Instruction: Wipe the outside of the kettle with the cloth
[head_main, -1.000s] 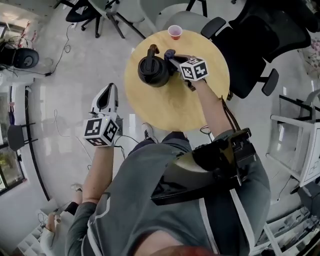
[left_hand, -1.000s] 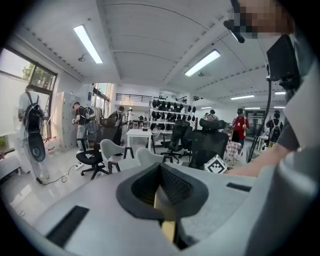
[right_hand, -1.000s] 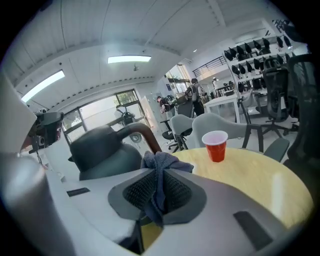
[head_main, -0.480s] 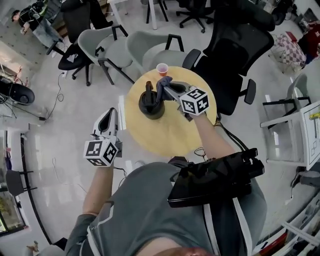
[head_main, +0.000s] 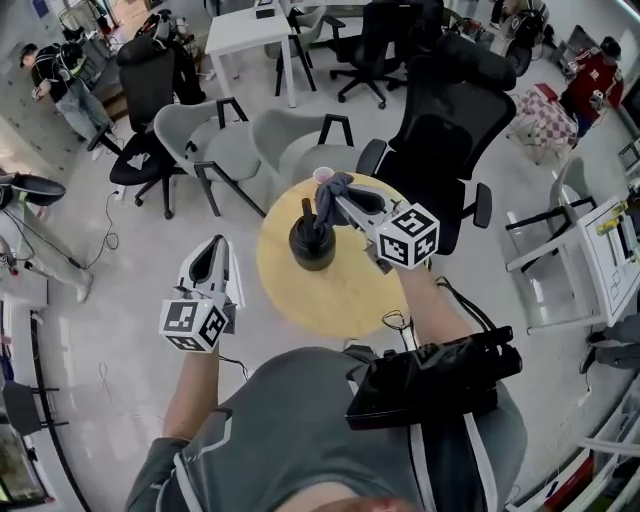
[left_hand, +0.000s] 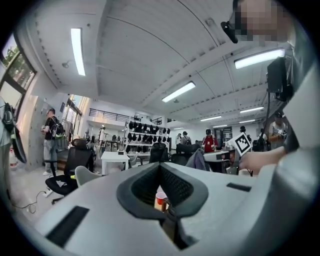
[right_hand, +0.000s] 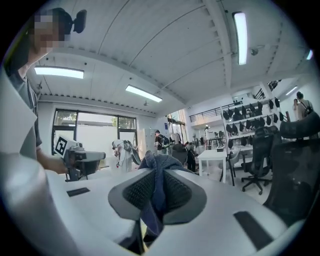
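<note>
On the round tabletop (head_main: 335, 292) in front of me stands the black kettle (head_main: 312, 246), upright, with its handle pointing up. A small red cup (head_main: 323, 176) sits at the far edge behind it. My right gripper (head_main: 341, 197) is clamped shut on the dark blue cloth (head_main: 333, 187). The right gripper view shows the fabric bunched between the pads and spilling out above and below them (right_hand: 159, 186). I hold it that way, I think, so a loose wad sticks out past the tips and the cloth meets the kettle, not the hard plastic. The wad now hangs high beside the top of the handle, on the cup side. I cannot tell from the head view whether it touches the handle.

My left gripper (head_main: 214, 256) is closed on nothing (only the cup (left_hand: 160, 200) shows through the slit at the base of its pads). It hovers off the tabletop to the left, over the floor, well apart from the kettle. I judge it is kept there to stay clear of the wiping, though it could come in to steady the kettle if the rubbing pushes it.

A second ago the cloth was lower, against the kettle's right flank. Since then it has climbed to the handle. The left gripper has stayed parked at the side, and my head has lifted, so more of the room and its chairs is in view.
</note>
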